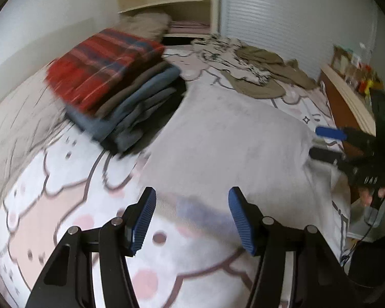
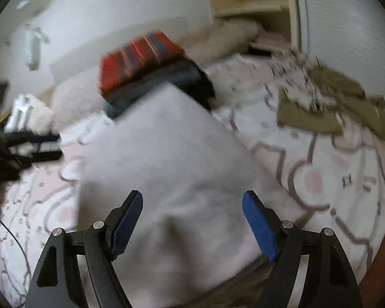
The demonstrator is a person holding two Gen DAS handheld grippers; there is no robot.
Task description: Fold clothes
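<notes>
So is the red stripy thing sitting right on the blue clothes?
Touching: in the left wrist view, the red plaid garment lies on the folded pile, no gap between.

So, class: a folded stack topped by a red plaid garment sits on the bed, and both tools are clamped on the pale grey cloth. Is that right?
Not quite. The folded stack topped by red plaid does sit on the bed, but each wrist view shows its tool open and empty above the pale grey cloth: left tool, right tool.

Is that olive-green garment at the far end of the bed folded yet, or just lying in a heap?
Unfolded. The olive-green garment lies crumpled and spread unevenly, partly under a black-and-white patterned cloth.
</notes>
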